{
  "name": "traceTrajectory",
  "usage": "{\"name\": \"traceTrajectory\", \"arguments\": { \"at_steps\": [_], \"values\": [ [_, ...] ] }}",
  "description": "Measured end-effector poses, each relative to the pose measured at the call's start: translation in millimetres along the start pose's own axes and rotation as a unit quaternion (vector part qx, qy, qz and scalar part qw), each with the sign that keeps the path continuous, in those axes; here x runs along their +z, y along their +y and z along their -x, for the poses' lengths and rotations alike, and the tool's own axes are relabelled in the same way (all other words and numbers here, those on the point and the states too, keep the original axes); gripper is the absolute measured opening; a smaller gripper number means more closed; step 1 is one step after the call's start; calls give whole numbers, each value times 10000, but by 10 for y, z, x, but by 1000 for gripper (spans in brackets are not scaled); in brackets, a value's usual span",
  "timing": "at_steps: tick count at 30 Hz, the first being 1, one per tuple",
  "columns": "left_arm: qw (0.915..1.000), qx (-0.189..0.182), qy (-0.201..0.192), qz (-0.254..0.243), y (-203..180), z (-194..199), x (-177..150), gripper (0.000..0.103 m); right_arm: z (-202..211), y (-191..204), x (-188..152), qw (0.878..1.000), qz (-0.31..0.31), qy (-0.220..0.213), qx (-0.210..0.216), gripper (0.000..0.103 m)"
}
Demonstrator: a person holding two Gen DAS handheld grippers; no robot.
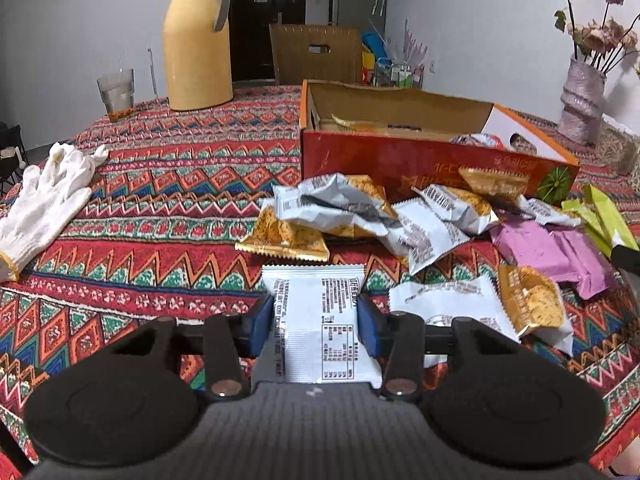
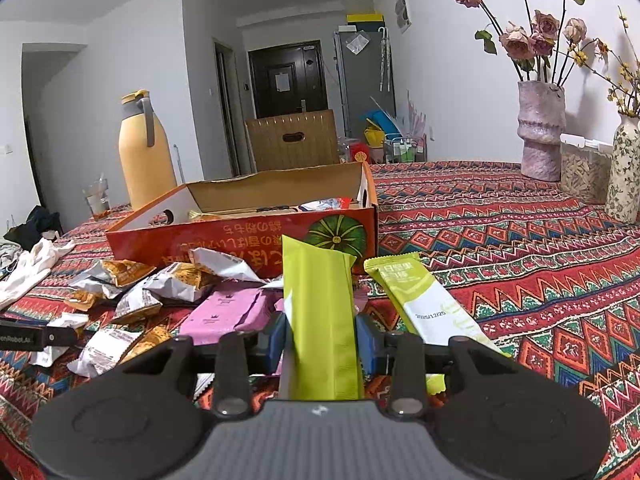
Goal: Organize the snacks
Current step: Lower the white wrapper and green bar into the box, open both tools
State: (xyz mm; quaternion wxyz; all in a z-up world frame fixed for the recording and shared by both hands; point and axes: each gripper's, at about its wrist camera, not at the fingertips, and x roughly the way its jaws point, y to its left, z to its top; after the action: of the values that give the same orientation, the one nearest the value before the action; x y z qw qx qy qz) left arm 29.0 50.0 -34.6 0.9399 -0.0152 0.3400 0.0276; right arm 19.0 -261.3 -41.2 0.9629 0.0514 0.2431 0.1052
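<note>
My left gripper (image 1: pixel 315 322) is shut on a white snack packet (image 1: pixel 320 320) with printed text, its blue pads pressing both long edges. Beyond it lies a heap of white-and-gold snack packets (image 1: pixel 360 212) and pink packets (image 1: pixel 552 252) in front of an open orange cardboard box (image 1: pixel 420 160). My right gripper (image 2: pixel 321 344) is shut on a lime-green snack bar (image 2: pixel 322 312) that stands upright between its pads. A second green-and-white bar (image 2: pixel 428 304) lies on the cloth just right of it. The orange box (image 2: pixel 248 236) sits behind, with a few packets inside.
A patterned red tablecloth (image 1: pixel 160 208) covers the table. White gloves (image 1: pixel 44 204) lie at the left, with a drinking glass (image 1: pixel 116 94) and a yellow thermos jug (image 1: pixel 198 40) behind. Vases of dried flowers (image 2: pixel 540 136) and a clear container (image 2: pixel 584 172) stand at the far right.
</note>
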Motion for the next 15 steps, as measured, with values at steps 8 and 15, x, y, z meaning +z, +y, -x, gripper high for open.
{"name": "traceTrajectory", "arguments": {
  "at_steps": [8,15],
  "values": [
    [9990,-186,-399,24,-67,145,181,45,17,41,84,9999,77,-147,-31,36],
    [9963,-351,-778,123,-170,179,501,46,-62,105,290,9991,170,-388,-8,36]
  ]
}}
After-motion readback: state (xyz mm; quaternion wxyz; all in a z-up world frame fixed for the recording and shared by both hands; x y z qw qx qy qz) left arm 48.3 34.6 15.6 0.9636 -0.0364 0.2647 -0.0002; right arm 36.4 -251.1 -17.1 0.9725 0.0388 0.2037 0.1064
